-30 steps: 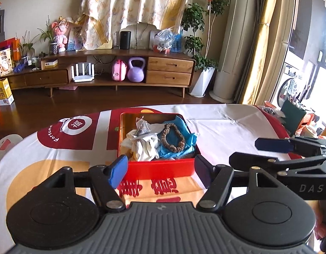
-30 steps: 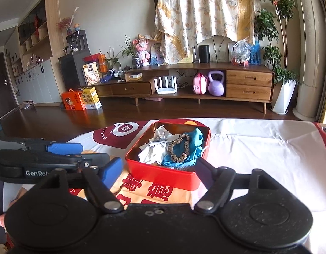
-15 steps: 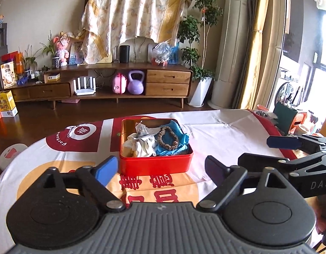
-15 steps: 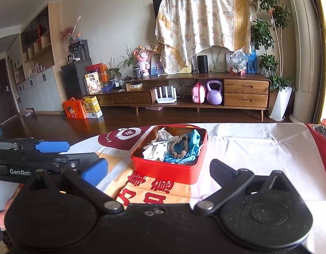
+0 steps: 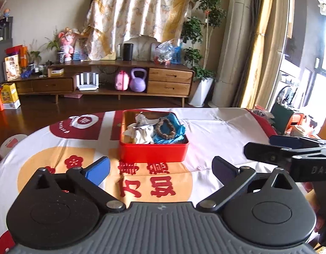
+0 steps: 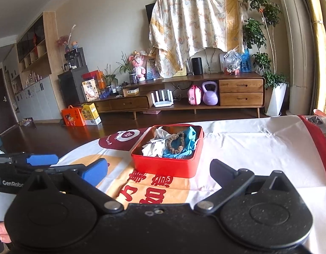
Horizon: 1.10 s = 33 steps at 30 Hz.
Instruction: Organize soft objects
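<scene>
Tin (image 5: 153,152), red, holds crumpled white and blue cloths; both tongs (image 5: 160,170) (image 6: 158,172) spread.

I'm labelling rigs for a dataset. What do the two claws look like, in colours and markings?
Both are matte black with two round pivot housings and angled finger links tipped with blue pads. The left claw has a ribbed grey body and white "GenRob" lettering on its side; the right claw has a black body and "DAS" lettering.

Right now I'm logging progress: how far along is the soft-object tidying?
Looks nearly done: the white cloth, blue cloth and brown scrunchie all lie inside the red tin. In hand: nothing; the left gripper and right gripper are both open and empty. No loose soft items show on the tablecloth.
</scene>
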### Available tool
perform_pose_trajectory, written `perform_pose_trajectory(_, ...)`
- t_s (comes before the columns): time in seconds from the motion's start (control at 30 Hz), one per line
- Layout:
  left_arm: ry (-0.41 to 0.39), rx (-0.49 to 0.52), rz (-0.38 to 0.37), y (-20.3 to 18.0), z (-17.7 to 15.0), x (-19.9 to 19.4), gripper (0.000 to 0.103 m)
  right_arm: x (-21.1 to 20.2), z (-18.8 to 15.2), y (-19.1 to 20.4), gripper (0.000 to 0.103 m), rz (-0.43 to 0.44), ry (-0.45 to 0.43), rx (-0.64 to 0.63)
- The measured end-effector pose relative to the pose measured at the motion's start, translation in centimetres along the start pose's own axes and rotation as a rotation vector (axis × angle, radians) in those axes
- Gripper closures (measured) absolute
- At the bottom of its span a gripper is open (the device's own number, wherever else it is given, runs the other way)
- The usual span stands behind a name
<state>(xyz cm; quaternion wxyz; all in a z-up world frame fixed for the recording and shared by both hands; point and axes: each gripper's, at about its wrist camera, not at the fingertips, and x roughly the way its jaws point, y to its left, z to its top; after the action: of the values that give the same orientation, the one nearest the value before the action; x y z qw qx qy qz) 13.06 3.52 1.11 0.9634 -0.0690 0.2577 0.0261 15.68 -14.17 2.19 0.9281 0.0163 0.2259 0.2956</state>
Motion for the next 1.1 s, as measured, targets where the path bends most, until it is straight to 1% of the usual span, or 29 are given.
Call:
perform_pose_trajectory(0.27,-0.026,-0.005,0.003,-0.1,-0.4,-1.2,0.000,-0.9,-0.3,0.6,0.000,-0.013,-0.023,-0.020)
perform_pose_trajectory(0.47,-0.044,-0.003,-0.010,-0.5,-0.6,-2.0,0.000,-1.0,-0.2,0.9,0.000,0.000,-0.025,-0.025)
perform_pose_trajectory(0.6,-0.059,-0.001,-0.004,-0.6,-0.6,-2.3,0.000,-1.4,-0.2,1.1,0.000,0.001,-0.037,-0.027)
perform_pose_trajectory(1.1,-0.069,0.006,0.007,-0.8,-0.7,-2.6,0.000,-1.7,-0.2,1.2,0.000,0.007,-0.040,-0.028)
